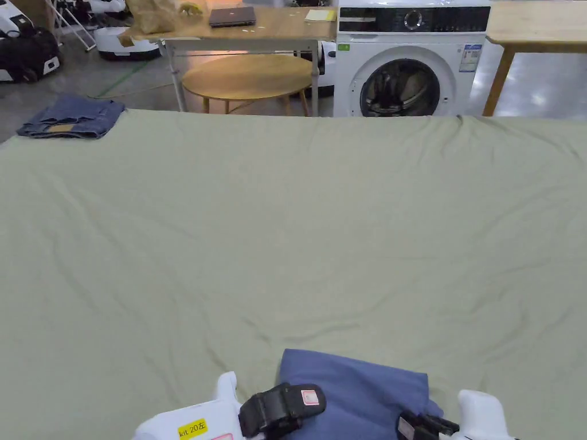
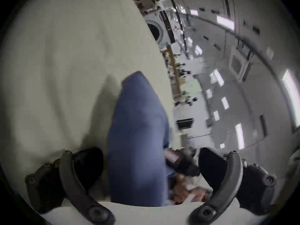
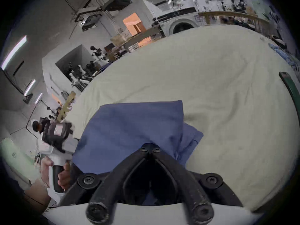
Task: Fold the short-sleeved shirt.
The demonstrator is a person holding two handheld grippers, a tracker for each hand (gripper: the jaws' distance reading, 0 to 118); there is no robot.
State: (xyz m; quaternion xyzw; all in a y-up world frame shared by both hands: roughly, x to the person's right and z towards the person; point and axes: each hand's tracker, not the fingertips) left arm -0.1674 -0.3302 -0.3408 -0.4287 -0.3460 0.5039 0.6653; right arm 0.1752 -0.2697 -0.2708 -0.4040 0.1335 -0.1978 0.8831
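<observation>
A blue short-sleeved shirt (image 1: 355, 384) lies folded into a small packet at the near edge of the green-covered table (image 1: 286, 229). My left gripper (image 2: 151, 160) is open, its jaws standing wide on either side of the shirt's (image 2: 138, 139) left end without pressing it. My right gripper (image 3: 149, 148) is shut on the shirt's (image 3: 129, 127) near right part, where the cloth bunches at the tips. In the head view the left gripper (image 1: 284, 408) sits at the packet's left side and the right gripper (image 1: 427, 427) at its right corner. The left gripper (image 3: 56, 132), held by a hand, also appears in the right gripper view.
Folded jeans (image 1: 71, 117) lie on the far left corner of the table. Beyond the far edge stand a washing machine (image 1: 410, 57), a round wooden table (image 1: 246, 77) and a desk with a laptop (image 1: 232, 16). The green cover is wrinkled.
</observation>
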